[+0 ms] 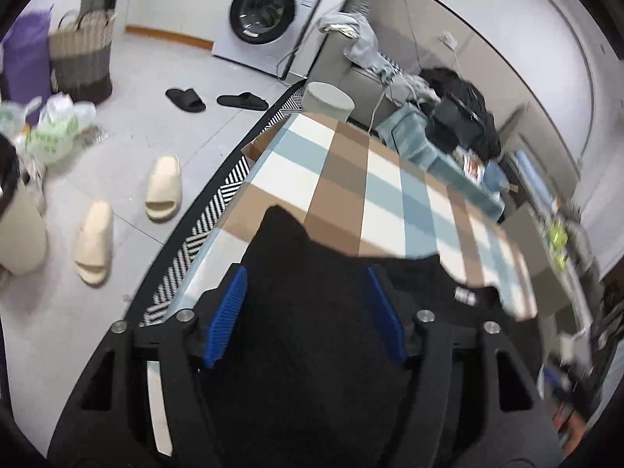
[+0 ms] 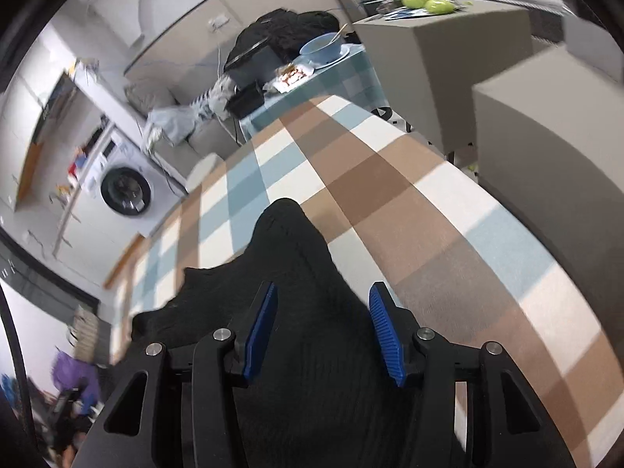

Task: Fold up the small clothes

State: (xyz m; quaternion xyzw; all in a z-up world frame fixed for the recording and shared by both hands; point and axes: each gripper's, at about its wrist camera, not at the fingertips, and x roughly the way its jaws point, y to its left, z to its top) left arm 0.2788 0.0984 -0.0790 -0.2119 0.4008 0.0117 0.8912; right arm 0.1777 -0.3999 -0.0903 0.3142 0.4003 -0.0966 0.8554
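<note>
Losing the fold was the main risk as I judged it: both claws stood open over one black garment (image 1: 296,312), so nothing pinned the cloth. The left gripper (image 1: 306,284) had its blue pads well apart with dark fabric lying between and beneath them, the pads apparently not pressing on it. The right gripper (image 2: 323,304) was about half open, likewise straddling the cloth without a clear pinch. Whether either pad brushed the fabric, I could not tell.

The garment lay on the checked tablecloth (image 1: 351,179), bunched directly under and ahead of each claw, with a peaked corner rising beyond the fingertips. Ahead and to the left of the left claw the table edge ran close, so a careless drag that way could have pulled the cloth off onto the floor. Closing on a bunched ridge might have gathered several layers and spoiled the crease.

Counted: one black garment, two claws, one washing machine (image 1: 265,11), two black slippers (image 1: 185,99), two cream slippers (image 1: 163,187), one woven basket (image 1: 80,58).
</note>
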